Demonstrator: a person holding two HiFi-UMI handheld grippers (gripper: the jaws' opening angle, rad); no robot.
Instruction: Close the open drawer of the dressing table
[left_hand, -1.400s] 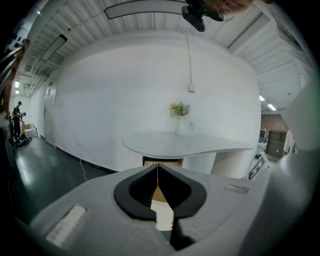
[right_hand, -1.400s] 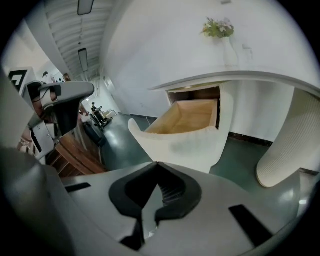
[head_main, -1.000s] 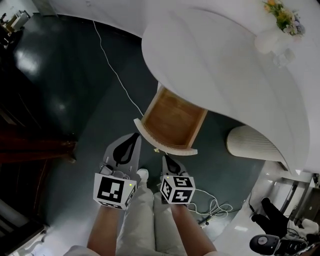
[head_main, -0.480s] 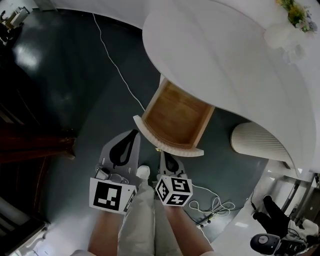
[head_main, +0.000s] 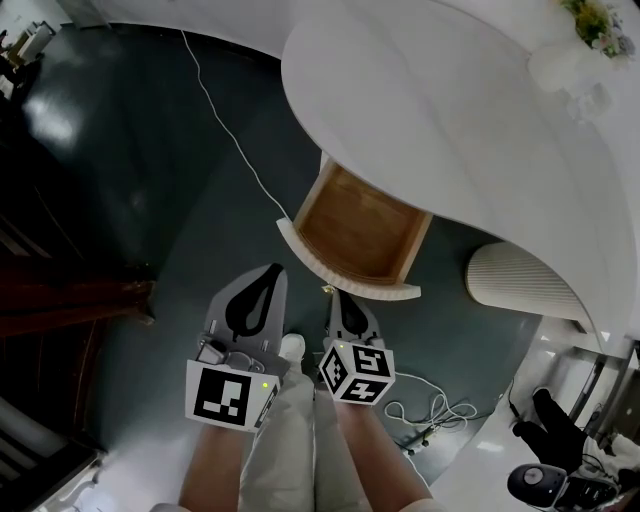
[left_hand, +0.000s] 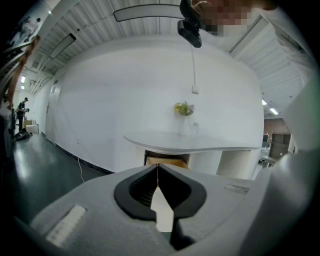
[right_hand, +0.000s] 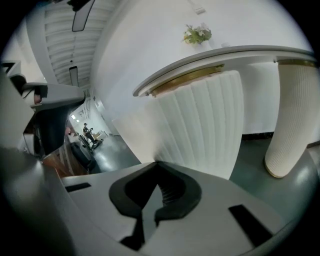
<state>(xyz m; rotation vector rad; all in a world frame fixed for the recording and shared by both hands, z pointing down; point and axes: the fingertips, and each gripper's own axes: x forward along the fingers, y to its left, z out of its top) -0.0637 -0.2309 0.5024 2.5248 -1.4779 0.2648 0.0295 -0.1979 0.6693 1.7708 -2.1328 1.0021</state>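
— Where's the wood-lined, white-fronted drawer (head_main: 360, 230)?
— Pulled out under the white dressing table (head_main: 430, 110). Right gripper (head_main: 336, 294) noses its ribbed front, left gripper (head_main: 268, 272) hangs back — both pinched together, empty, likely for pushing.

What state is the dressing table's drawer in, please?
Open: the drawer juts from under the tabletop, its bare wooden inside showing.
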